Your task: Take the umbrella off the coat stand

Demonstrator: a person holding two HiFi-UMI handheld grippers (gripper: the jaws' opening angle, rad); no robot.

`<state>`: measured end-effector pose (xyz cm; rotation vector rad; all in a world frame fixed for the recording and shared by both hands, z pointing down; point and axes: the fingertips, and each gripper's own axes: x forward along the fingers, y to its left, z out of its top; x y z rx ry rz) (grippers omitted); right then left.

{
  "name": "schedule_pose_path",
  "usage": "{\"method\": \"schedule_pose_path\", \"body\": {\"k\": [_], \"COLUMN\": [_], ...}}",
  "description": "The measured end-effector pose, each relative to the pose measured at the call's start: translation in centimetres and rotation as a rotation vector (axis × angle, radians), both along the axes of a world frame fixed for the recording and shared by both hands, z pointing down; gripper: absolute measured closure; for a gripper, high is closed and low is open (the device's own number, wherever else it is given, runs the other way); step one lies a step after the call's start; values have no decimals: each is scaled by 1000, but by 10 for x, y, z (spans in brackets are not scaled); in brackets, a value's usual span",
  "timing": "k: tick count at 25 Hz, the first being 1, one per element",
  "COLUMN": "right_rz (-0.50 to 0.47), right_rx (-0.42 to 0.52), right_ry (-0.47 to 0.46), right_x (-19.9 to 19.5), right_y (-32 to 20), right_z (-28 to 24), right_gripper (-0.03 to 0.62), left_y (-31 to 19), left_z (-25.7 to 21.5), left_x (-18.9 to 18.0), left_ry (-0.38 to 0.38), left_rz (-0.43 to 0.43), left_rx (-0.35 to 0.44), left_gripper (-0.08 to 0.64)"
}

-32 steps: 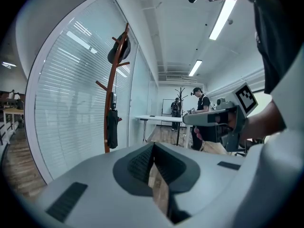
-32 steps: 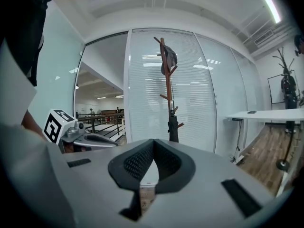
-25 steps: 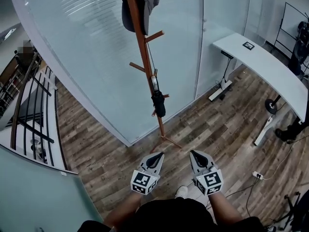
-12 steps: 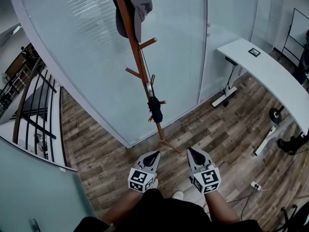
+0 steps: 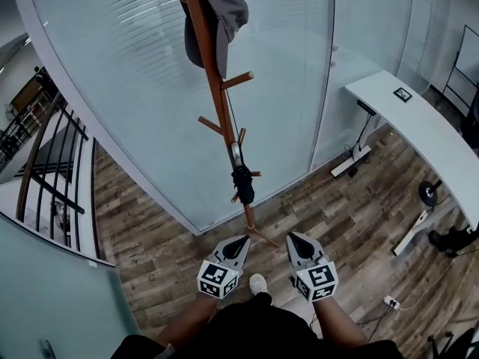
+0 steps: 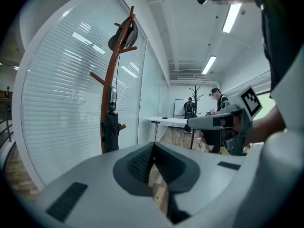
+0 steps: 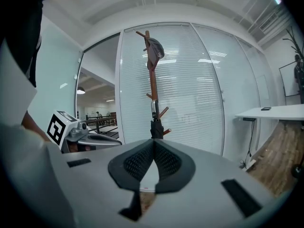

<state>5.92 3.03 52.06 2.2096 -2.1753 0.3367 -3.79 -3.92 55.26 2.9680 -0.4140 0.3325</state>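
A folded black umbrella [image 5: 242,182] hangs by a strap from a peg of the brown wooden coat stand [image 5: 217,96], low on the pole. The same umbrella [image 6: 111,129] shows left of centre in the left gripper view, and the umbrella [image 7: 156,126] shows straight ahead in the right gripper view. My left gripper [image 5: 239,241] and right gripper [image 5: 290,238] are side by side short of the stand's base, both shut and empty. A grey cap [image 5: 217,13] hangs at the stand's top.
A curved glass wall with blinds [image 5: 135,88] stands right behind the stand. A white desk [image 5: 419,126] is at the right, with cables and a power strip [image 5: 389,302] on the wood floor. A black railing [image 5: 52,178] runs at the left. People stand far off [image 6: 218,103].
The coat stand and umbrella sit slightly nearer and more central than a second ago. Both grippers have moved forward together toward the stand's base, still shut.
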Motion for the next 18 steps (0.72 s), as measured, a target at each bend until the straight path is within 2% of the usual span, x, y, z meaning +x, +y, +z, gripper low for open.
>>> {"method": "schedule_pose_path", "body": {"k": [8,13,18], "right_rz": [-46,-71,-96], "right_rx": [-46,-33,-37], "right_ry": [-1,26,71], "right_x": [19,27,30], "right_y": [-61,-100,-128], "right_z": [2,10,2], "right_gripper": [584,585,586], "left_y": [-55,-92,-106], "left_z": [-11,-6,2], "left_x": [21,23,33], "left_ry": [9,3,2], "left_rz": [-48,-91,-75], "left_rx": [62,47,30], "left_gripper": [545,545,545]}}
